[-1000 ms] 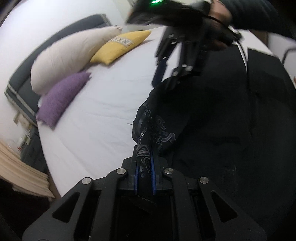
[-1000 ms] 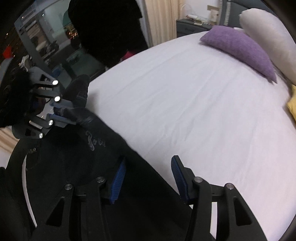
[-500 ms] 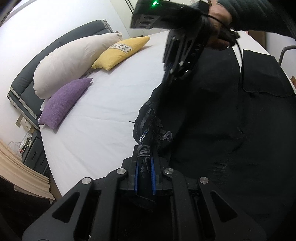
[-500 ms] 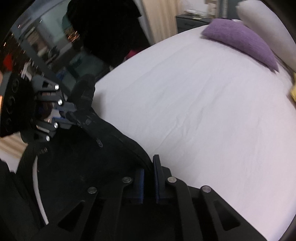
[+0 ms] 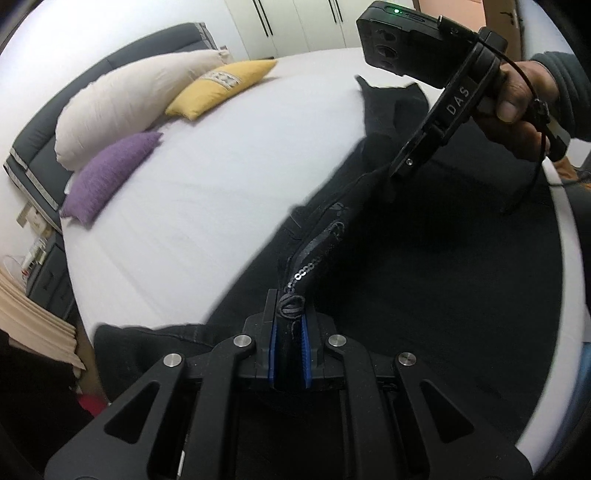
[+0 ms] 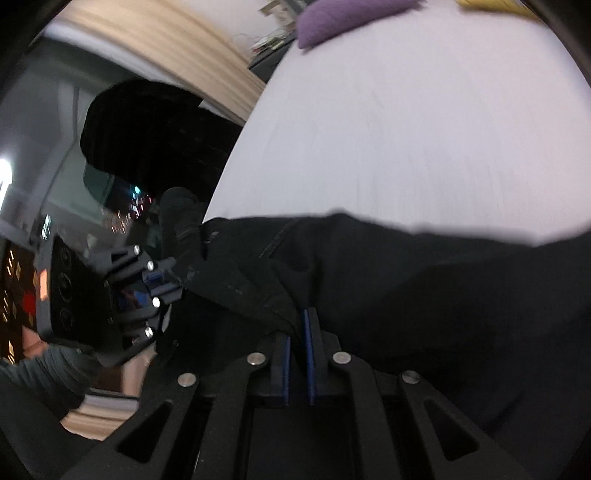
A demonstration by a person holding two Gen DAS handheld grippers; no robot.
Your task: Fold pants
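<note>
Pants (image 5: 424,295), black, lie spread over the near and right part of the bed (image 5: 229,177), with one band of cloth lifted and stretched between the two claws. The left claw (image 5: 289,343) is clamped tight on a bunched end of that band, where a line of sequins runs up toward 1 o'clock. At the band's far end, at 1 o'clock in the left view, the right claw (image 5: 391,184) meets the cloth; a hand (image 5: 517,110) in a dark sleeve (image 5: 565,92) holds it. In its own view the right claw (image 6: 297,354) stands narrow, pinching a fold of the pants.

Three pillows lie along the headboard (image 5: 44,147) at 10 to 11 o'clock in the left view: white pillow (image 5: 122,107), yellow pillow (image 5: 221,88), purple pillow (image 5: 107,177). They are well apart from the pants, with bare white sheet between. A beige curtain (image 5: 33,332) hangs at 8 o'clock. Wardrobe doors (image 5: 295,22) show at 12 o'clock.

The right view is blurred. The left claw (image 6: 166,280) shows there at 9 o'clock, and a dark shape (image 6: 147,147) above it cannot be made out. The right claw's fingertips are lost against the black cloth in the left view. The pants' lower edges are cut off by both claw bodies.
</note>
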